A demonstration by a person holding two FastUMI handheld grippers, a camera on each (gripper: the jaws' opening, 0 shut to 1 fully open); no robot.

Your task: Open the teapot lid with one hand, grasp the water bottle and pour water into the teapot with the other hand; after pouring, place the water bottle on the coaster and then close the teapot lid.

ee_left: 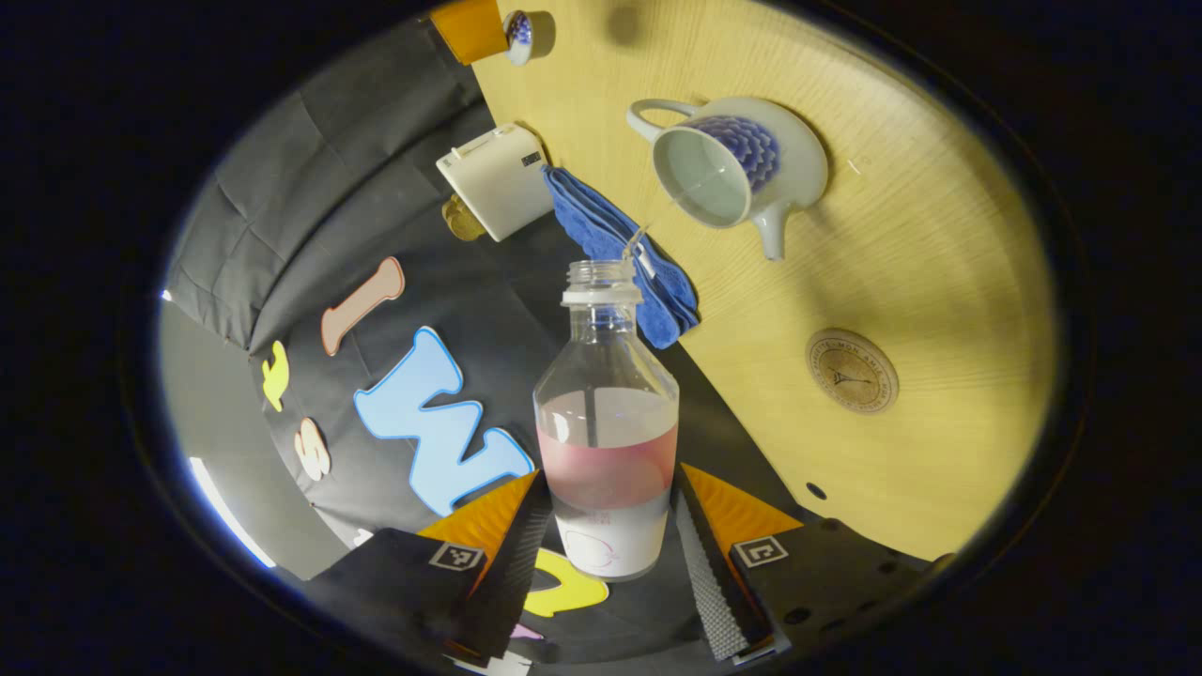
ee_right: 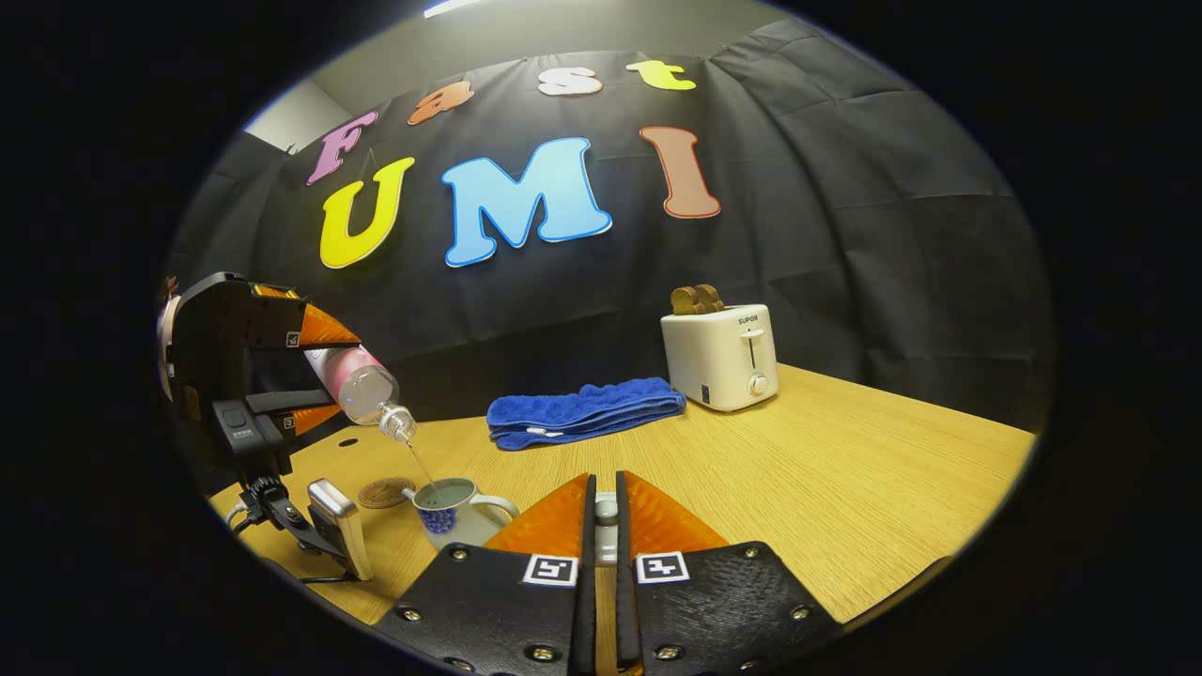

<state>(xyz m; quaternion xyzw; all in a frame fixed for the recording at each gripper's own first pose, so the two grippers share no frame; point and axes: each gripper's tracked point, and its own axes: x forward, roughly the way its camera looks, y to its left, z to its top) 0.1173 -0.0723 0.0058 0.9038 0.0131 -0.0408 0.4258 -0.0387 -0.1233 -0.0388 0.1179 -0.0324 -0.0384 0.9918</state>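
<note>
My left gripper is shut on a clear water bottle with a pink label, uncapped and tilted mouth-down over the table. A thin stream of water runs from its mouth into the open white teapot with a blue pattern. In the right gripper view the left gripper holds the bottle above the teapot. My right gripper is closed on a small pale piece, the teapot lid, mostly hidden between its fingers and held to the right of the pot. A round wooden coaster lies near the teapot.
A folded blue towel and a white toaster with toast sit at the back of the wooden table. A small cup stands at the far table edge. A phone-like device hangs below the left gripper.
</note>
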